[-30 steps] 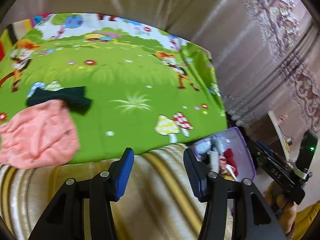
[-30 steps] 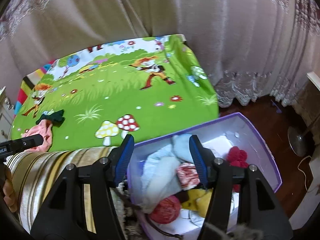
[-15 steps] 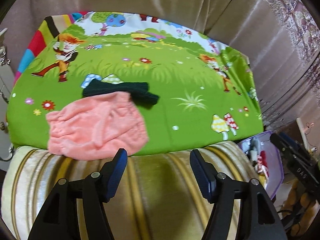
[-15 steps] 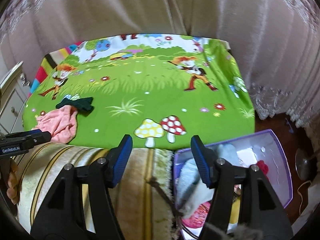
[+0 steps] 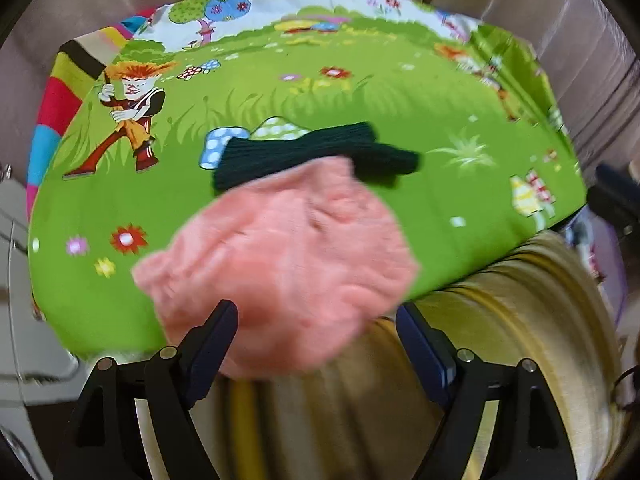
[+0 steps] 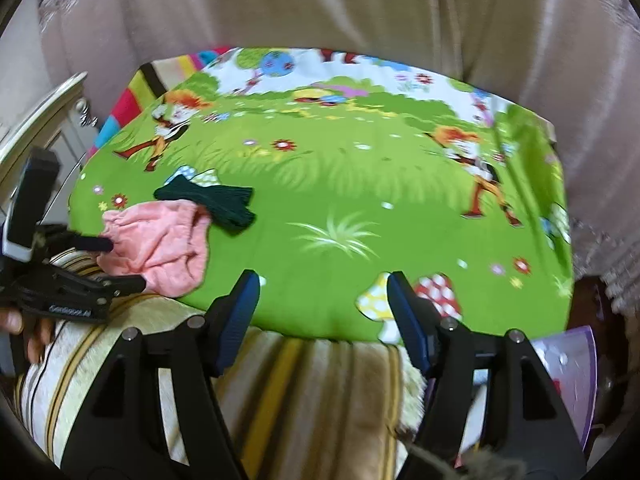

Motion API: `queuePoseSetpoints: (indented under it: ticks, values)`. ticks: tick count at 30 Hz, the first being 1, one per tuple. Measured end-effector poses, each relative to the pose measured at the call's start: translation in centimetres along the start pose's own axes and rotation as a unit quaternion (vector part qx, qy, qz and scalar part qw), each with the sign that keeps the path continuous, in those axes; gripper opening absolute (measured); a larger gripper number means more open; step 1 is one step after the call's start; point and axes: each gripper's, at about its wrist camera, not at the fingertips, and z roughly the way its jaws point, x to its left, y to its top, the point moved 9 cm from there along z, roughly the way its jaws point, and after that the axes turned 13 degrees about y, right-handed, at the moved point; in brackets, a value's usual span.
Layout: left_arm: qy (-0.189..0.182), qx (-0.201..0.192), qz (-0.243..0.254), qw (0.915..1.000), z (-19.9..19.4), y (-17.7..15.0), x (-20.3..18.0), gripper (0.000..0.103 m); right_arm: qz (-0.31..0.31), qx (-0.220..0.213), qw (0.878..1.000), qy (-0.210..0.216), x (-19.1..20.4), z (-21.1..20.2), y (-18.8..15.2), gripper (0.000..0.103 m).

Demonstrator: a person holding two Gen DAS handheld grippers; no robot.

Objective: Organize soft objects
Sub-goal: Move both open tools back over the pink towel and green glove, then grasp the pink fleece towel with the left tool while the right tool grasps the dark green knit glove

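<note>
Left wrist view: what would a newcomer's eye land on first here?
The fuzzy pink cloth fills the middle, lying at the near edge of the bright green cartoon sheet. A dark green knit piece lies partly under its far side. The left claw hangs over the cloth's near edge, jaws opening, not gripping.

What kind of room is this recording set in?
Probably a bedroom at home: a bed under a cartoon sheet, long curtains behind it, and a striped blanket over the near edge.

Cartoon meadow bedsheet [image 6: 340, 200], striped beige blanket [image 6: 320, 380] at its near edge, beige curtains [image 6: 320, 8] behind
</note>
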Motion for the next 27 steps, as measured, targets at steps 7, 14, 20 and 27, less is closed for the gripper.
queuePoseSetpoints:
  ticks: [7, 14, 20, 27]
  values:
    - [0.011, 0.026, 0.054, 0.9981, 4.5, 1.9, 2.1, 0.084, -0.037, 0.037, 0.998, 0.044, 3.4, 4.9, 2.5, 0.072]
    - [-0.011, -0.003, 0.110, 0.9939, 4.7, 2.3, 1.2, 0.069, -0.088, 0.064, 0.991, 0.079, 6.9, 9.7, 4.7, 0.075]
    - [-0.027, -0.006, 0.119, 0.9925, 3.1, 1.0, 1.4, 0.009, -0.116, 0.096, 0.984, 0.100, 8.9, 14.1, 5.8, 0.075]
    - [-0.021, -0.009, 0.043, 0.9988, 0.9, -1.2, 6.1, 0.008, -0.129, 0.130, 0.975, 0.123, 10.6, 18.4, 5.6, 0.076]
